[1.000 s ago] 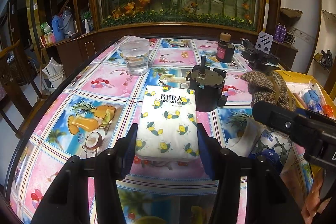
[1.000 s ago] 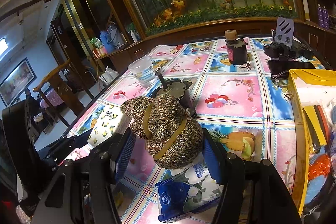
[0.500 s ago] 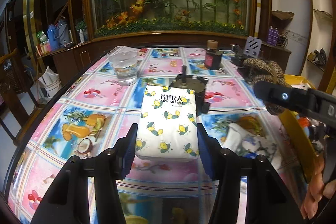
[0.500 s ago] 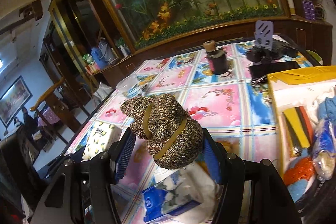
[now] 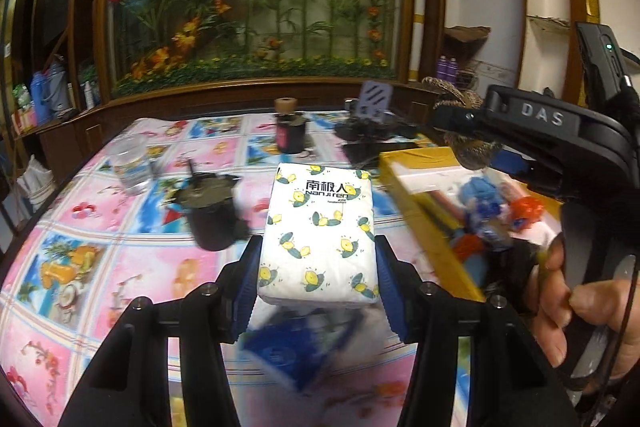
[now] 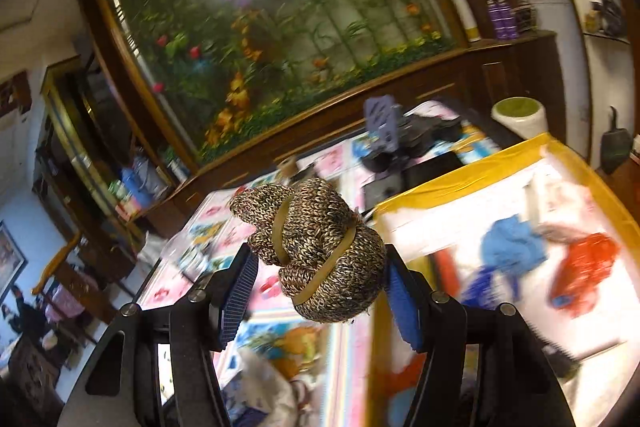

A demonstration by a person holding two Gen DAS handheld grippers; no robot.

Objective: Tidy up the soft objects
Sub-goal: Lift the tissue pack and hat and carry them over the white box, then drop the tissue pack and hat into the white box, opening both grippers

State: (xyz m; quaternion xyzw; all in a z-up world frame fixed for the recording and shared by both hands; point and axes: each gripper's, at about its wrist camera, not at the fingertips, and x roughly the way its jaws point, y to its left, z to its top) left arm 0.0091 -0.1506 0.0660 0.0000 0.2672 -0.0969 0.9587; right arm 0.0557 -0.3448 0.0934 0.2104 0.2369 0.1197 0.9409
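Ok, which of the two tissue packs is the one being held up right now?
The white lemon-print tissue pack, clamped in the left gripper above the table. The blue tissue pack lies on the tablecloth beneath it, untouched.

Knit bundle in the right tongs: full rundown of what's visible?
The knit bundle is a rolled wad of mottled brown, tan and black yarn fabric, looks soft, bound by two olive-tan elastic bands crossing it. It has a bulbous lower lobe and a smaller one sticking out upper left. The right tongs clamp it between blue ribbed pads, lifted off the table, near the edge of the yellow-rimmed box. Nothing else visibly touches it.
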